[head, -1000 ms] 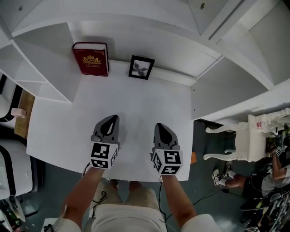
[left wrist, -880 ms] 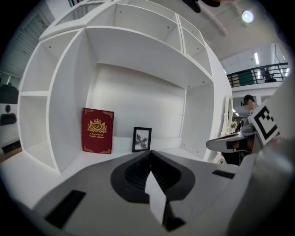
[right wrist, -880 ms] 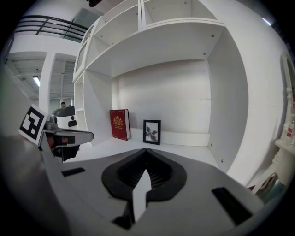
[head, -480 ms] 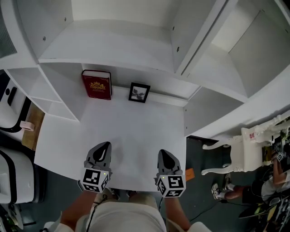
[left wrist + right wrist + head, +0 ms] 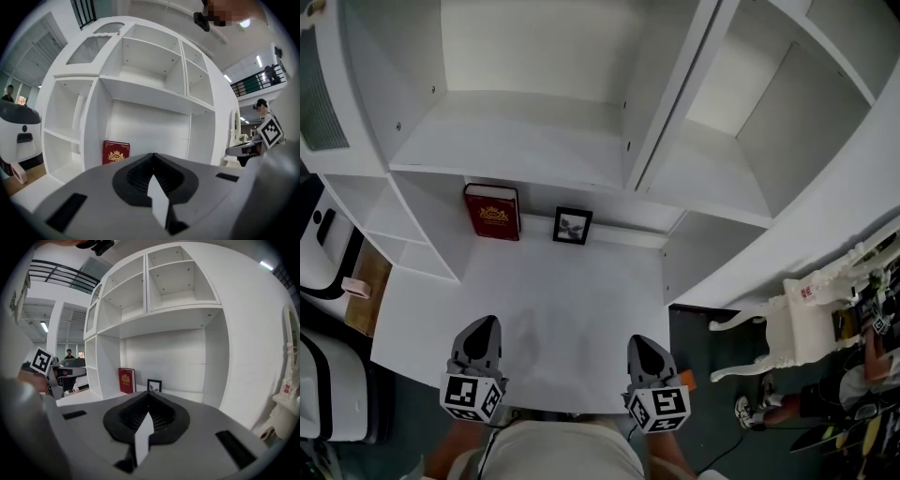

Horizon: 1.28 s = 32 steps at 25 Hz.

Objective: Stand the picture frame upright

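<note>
A small black picture frame (image 5: 572, 226) stands upright against the back wall of the white desk's recess; in the right gripper view the frame (image 5: 154, 385) shows just above my jaws. My left gripper (image 5: 480, 330) and right gripper (image 5: 645, 349) hover near the desk's front edge, far from the frame. Both are shut with nothing between the jaws. The left gripper (image 5: 153, 158) hides the frame from its own view; the right gripper (image 5: 149, 397) points toward it.
A red book (image 5: 493, 212) stands left of the frame against the back wall; the book (image 5: 115, 152) also shows in the left gripper view. White shelf compartments (image 5: 534, 141) rise above the desk top (image 5: 572, 300). A white chair (image 5: 787, 319) stands at the right.
Both grippers have pulled back toward the desk's front edge and risen. The head view has tilted up, showing more shelving. The frame and book have not moved.
</note>
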Motion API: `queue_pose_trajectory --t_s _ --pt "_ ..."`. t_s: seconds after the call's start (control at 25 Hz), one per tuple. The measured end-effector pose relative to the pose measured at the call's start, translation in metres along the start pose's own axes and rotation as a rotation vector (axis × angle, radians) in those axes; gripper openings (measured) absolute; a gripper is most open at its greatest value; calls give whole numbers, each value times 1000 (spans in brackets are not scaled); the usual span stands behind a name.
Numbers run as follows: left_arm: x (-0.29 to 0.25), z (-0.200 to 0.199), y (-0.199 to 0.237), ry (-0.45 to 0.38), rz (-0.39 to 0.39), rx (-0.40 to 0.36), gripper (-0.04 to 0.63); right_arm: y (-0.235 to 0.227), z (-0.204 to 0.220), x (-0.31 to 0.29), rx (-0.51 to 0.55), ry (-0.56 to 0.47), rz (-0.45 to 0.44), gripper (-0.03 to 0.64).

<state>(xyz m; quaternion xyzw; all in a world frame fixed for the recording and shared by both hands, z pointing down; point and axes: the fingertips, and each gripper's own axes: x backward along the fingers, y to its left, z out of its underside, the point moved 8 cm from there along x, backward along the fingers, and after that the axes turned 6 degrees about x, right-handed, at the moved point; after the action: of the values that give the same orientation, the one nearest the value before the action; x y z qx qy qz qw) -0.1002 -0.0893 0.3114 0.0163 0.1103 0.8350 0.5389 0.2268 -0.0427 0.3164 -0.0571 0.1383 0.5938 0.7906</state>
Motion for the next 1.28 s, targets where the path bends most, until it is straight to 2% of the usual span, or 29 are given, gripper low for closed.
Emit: queue_pose_trajectory --t_s 0.24,0.44,0.56,0.84,1.28 --pt "25 -20 7 -45 -51 25 18 -6 -18 13 1 -31 17 9" --pt "39 -41 7 -50 -61 -15 18 -18 -37 25 -1 -81 60 9" --pt "41 -48 10 -69 -69 -3 18 -23 -49 29 -3 -117 76 9" --pt "25 -60 7 -132 -35 7 18 -11 -53 23 -25 -134 62 9" --pt "29 -63 18 -110 -24 -8 18 10 -47 15 -28 -106 27 9"
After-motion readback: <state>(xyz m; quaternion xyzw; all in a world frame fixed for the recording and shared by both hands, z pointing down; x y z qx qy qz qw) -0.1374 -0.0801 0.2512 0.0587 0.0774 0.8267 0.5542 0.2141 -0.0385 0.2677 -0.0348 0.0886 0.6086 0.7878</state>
